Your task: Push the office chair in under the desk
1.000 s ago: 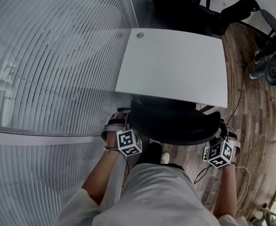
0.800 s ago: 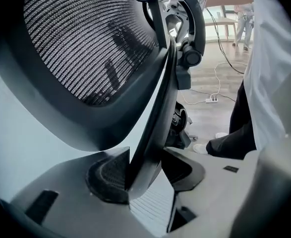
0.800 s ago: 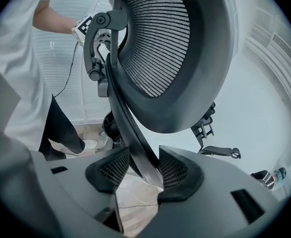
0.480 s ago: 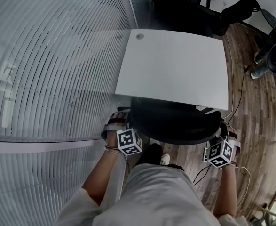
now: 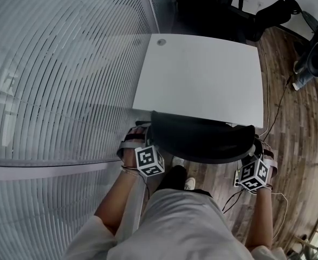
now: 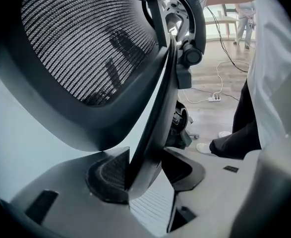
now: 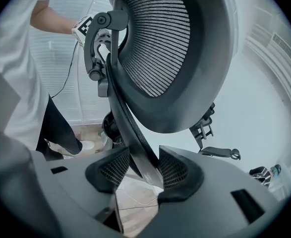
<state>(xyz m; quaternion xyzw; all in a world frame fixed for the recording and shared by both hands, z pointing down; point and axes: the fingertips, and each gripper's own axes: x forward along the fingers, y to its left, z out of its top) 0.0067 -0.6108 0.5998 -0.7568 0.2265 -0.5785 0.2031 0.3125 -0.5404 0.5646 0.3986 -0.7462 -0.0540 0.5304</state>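
Black mesh office chair, gripped at both sides of its backrest, set at the near edge of a white desk.

Pale slatted blinds are recorded at far left. The left gripper is clamped on the chair's dark backrest frame, and the bar is pinched between its two ribbed pads. In the head view the backrest is seen from above, just beside the desk's near edge, with the rest of the chair covered by it and by the desktop. The right gripper is likewise closed on the opposite edge of the backrest frame, which is touched by both pads. A wood-plank floor crossed by a thin cable is listed at right. A second dark chair is noted beyond the desk's far edge.
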